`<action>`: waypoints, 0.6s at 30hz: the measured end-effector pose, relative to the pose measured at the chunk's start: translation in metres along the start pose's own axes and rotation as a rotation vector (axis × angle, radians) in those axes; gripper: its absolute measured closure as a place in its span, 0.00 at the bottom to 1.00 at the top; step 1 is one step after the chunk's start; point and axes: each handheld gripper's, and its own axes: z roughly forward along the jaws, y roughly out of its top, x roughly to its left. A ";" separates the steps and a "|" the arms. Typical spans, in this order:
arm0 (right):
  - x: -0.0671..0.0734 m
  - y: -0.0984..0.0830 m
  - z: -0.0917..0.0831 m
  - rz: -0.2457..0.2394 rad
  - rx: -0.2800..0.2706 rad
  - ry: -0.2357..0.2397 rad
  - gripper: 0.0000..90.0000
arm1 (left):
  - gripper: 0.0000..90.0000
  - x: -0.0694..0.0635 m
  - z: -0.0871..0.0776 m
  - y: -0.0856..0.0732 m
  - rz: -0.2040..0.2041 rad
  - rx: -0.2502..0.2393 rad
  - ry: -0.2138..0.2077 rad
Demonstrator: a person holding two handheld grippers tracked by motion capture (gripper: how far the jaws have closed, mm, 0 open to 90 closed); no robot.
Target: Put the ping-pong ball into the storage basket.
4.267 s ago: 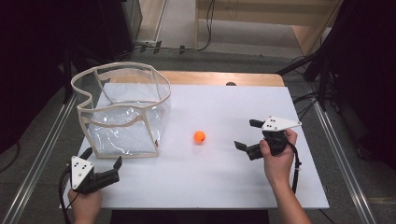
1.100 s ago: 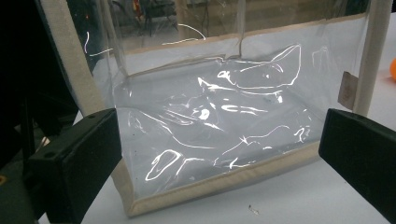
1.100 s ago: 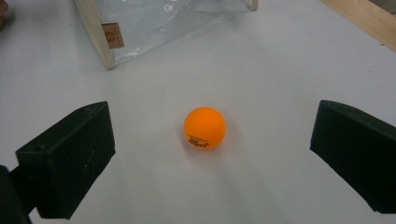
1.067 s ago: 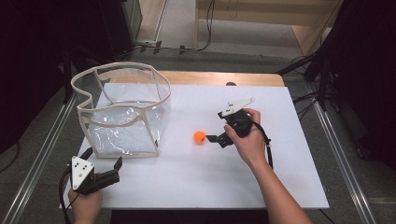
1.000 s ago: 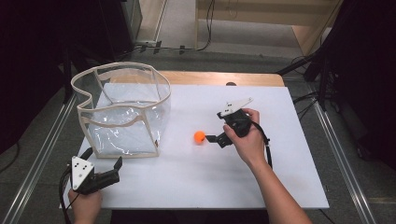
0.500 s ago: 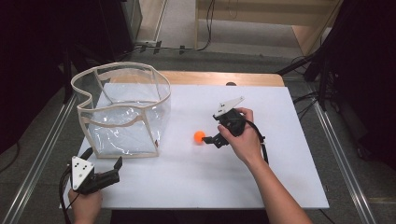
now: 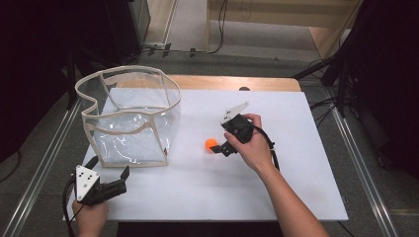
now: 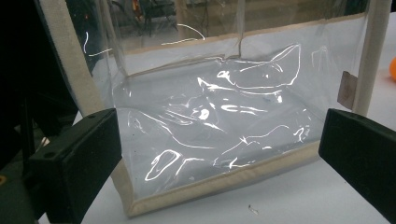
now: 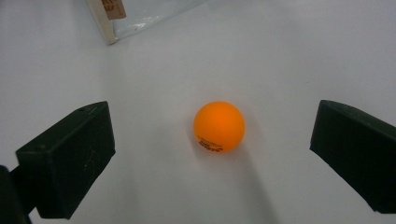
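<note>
**Right gripper lined up on the orange ball**

In the high view the person's right forearm comes in from 5 o'clock and slants up toward the middle of the white table (image 7: 296,187). The hand is wrapped over the right gripper (image 7: 221,144), which points toward 9 o'clock. Its jaws are wide apart and hold nothing. The orange ping-pong ball (image 7: 211,144) sits on the table just in front of them, near the middle of the board. In the right gripper view the ball (image 9: 219,126) lies between the two black jaws, a bit ahead of them, with white table showing on both sides of it. Nothing touches the ball.

The left hand (image 7: 91,217) rests at the 7 o'clock corner of the table and holds the left gripper (image 7: 111,180). It points toward 2 o'clock, at the clear plastic bag (image 7: 131,116). Its jaws are also wide apart and empty. In the left gripper view the bag (image 8: 219,116) is close in front, with its cream bottom edge just past the jaw tips.

The bag stands upright at 10 o'clock with its top open. The ball is well apart from every table edge. There is bare white table between the ball and the bag, and lots more toward 3 o'clock and 6 o'clock.
</note>
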 end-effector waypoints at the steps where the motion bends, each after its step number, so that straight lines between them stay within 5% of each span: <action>1: 0.000 0.001 0.003 -0.004 0.015 0.003 0.00 | 0.00 0.000 0.000 0.000 -0.001 0.000 0.000; 18: -0.003 0.009 0.019 -0.007 0.084 0.024 0.00 | 0.00 0.000 0.000 0.000 0.003 0.001 -0.001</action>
